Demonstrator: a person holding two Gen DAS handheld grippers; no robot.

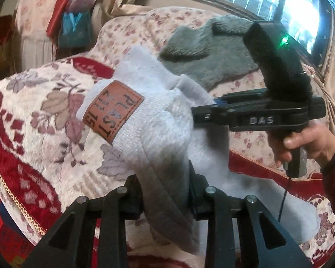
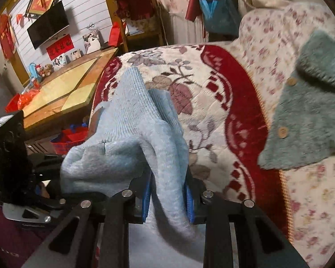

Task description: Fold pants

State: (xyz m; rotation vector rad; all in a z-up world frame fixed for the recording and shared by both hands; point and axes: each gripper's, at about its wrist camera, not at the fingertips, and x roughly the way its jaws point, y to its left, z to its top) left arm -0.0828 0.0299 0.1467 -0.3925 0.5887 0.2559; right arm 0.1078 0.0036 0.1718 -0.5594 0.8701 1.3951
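The pants [image 1: 149,120] are pale grey knit with a brown leather label [image 1: 112,114] on the waistband, and they hang lifted off the bed. My left gripper [image 1: 166,192] is shut on a bunched fold of them at the bottom of the left wrist view. My right gripper [image 1: 195,111] comes in from the right, held by a hand [image 1: 301,143], its fingertips buried in the waistband. In the right wrist view the right gripper [image 2: 167,201] clamps the pants [image 2: 131,129] between blue pads [image 2: 145,203]. The left gripper's black body [image 2: 9,154] shows at the left edge.
A red and cream floral bedspread [image 1: 44,116] lies under the pants. A grey-green fleece garment [image 2: 312,116] with wooden buttons lies on it further back right. A window [image 1: 279,4] is behind the bed. A wooden platform [image 2: 62,89] and a wall TV [image 2: 48,24] stand beyond the bed's far edge.
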